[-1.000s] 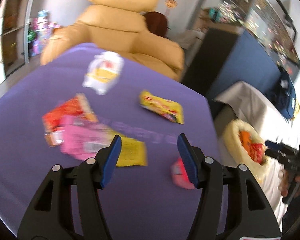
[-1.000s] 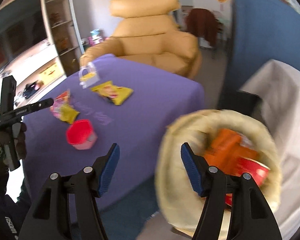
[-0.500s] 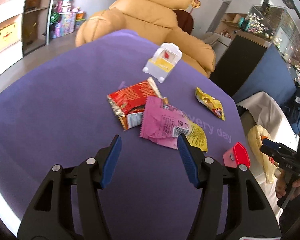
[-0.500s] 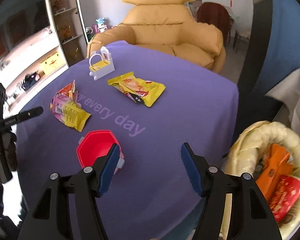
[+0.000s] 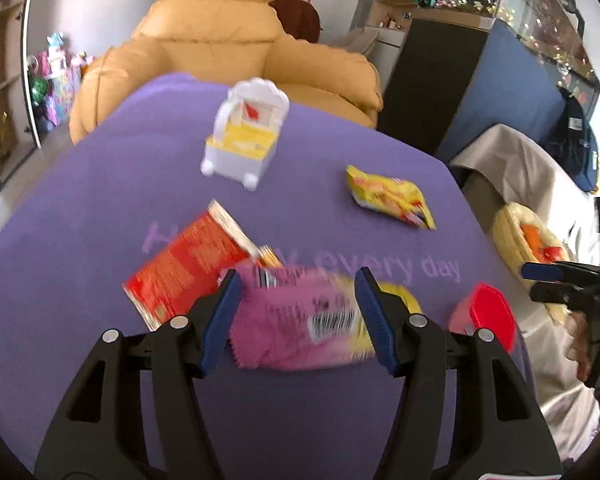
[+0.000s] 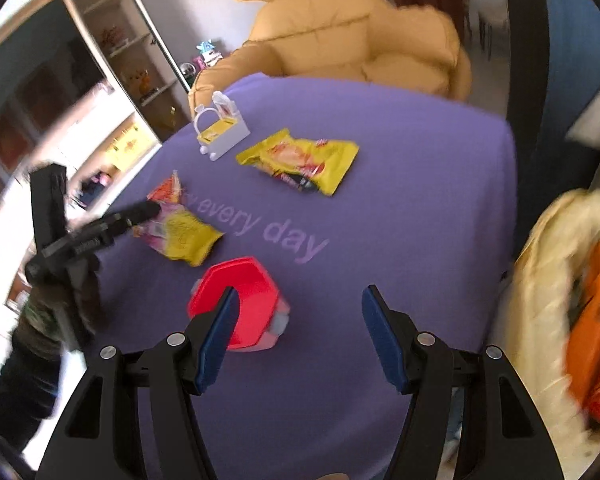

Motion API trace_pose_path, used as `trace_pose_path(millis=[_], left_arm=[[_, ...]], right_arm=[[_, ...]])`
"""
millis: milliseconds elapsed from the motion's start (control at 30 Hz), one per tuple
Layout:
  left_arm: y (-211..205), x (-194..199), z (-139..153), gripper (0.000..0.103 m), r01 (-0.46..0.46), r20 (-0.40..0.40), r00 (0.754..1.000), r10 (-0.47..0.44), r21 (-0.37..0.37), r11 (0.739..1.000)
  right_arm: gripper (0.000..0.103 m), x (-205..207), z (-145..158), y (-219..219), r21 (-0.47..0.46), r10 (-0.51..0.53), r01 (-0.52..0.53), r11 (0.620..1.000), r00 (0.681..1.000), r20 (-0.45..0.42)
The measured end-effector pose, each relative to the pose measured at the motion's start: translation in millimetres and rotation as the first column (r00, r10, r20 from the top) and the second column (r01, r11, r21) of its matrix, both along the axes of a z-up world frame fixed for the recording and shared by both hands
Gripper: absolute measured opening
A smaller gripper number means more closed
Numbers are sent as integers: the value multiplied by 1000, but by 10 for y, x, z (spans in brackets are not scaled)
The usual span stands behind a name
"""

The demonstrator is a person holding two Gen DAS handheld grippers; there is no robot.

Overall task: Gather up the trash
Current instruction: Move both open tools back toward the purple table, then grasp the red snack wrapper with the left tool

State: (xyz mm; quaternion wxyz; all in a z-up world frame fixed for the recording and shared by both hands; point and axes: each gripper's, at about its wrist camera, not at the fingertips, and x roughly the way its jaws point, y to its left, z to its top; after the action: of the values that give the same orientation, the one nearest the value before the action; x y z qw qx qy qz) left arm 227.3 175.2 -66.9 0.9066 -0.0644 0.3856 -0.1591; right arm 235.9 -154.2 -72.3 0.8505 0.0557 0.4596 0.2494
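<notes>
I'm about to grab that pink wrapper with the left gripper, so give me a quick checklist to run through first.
1. Left gripper open: ok.
2. Pink wrapper lies between its fingers: ok.
3. Pink wrapper free of other trash: not ok, it overlaps the red wrapper and a yellow wrapper.
4. Fingers low enough to pinch it: cannot tell, the view is blurred.
5. Right gripper open and holding nothing: ok.
6. Basket has room: cannot tell, only part of it shows.

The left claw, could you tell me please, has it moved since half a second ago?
Yes. The left claw has advanced toward the white toy cart and now straddles the pink crinkled wrapper.
</notes>
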Motion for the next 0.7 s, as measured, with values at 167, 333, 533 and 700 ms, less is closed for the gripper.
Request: trace_pose_path(millis=[167,333,533,700], left_arm=[[53,-304,-105,55,27,-76,997,-33,-66,997],[18,-540,-155,55,65,-110,991,-72,-66,996],[200,-440,78,55,4,-13,1000,-5,-44,999],[425,-73,196,55,-78,56,995,78,-4,997]], right_arm=[[60,6,-70,33,-107,4,1,994,999,45],[60,17,-101,81,-107,31,-27,994,999,37],[60,-88,38,292,-154,89,-73,985,991,96],[60,-147,158,540,-166,161,-137,977,977,140]])
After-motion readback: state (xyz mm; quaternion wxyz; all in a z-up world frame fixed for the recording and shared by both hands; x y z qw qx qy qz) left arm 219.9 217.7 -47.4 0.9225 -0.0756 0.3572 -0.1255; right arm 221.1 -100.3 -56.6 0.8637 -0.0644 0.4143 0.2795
